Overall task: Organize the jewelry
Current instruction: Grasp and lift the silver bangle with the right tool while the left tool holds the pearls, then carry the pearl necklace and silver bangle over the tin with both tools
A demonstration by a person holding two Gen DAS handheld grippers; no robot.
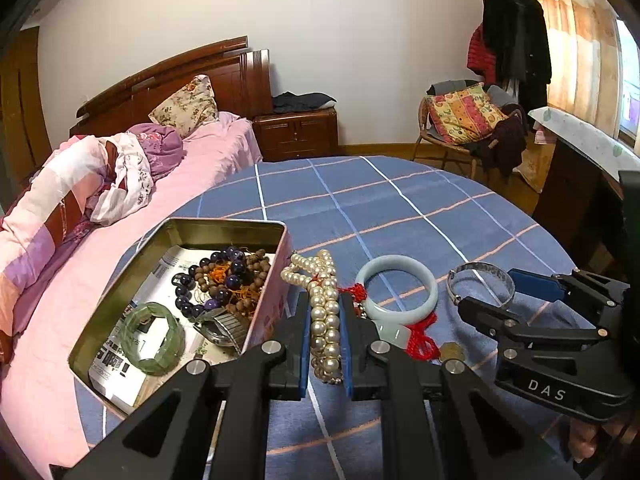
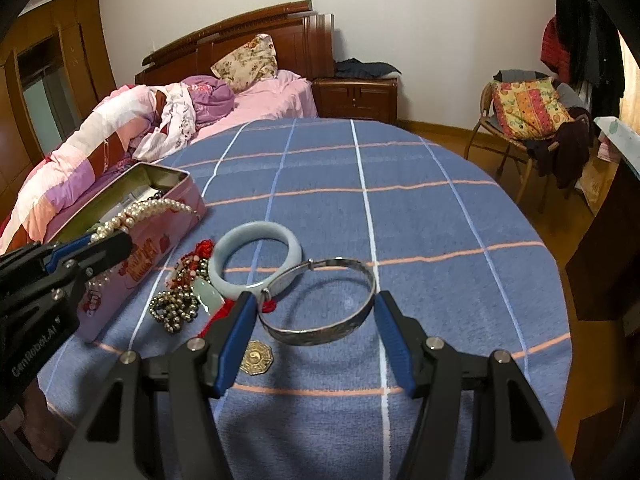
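Note:
My left gripper is shut on a string of white pearls, which trails forward beside the open pink tin. From the right wrist view the pearls drape over the tin's rim, with the left gripper beside it. My right gripper is shut on a silver bangle, one blue pad against each side. The left wrist view shows this bangle in the right gripper. A pale jade bangle lies on the blue checked cloth between the two.
The tin holds a purple bead bracelet, brown beads, a green bracelet and a watch. On the cloth lie a jade pendant on red cord, dark metal beads and a brass octagonal charm. A bed stands behind.

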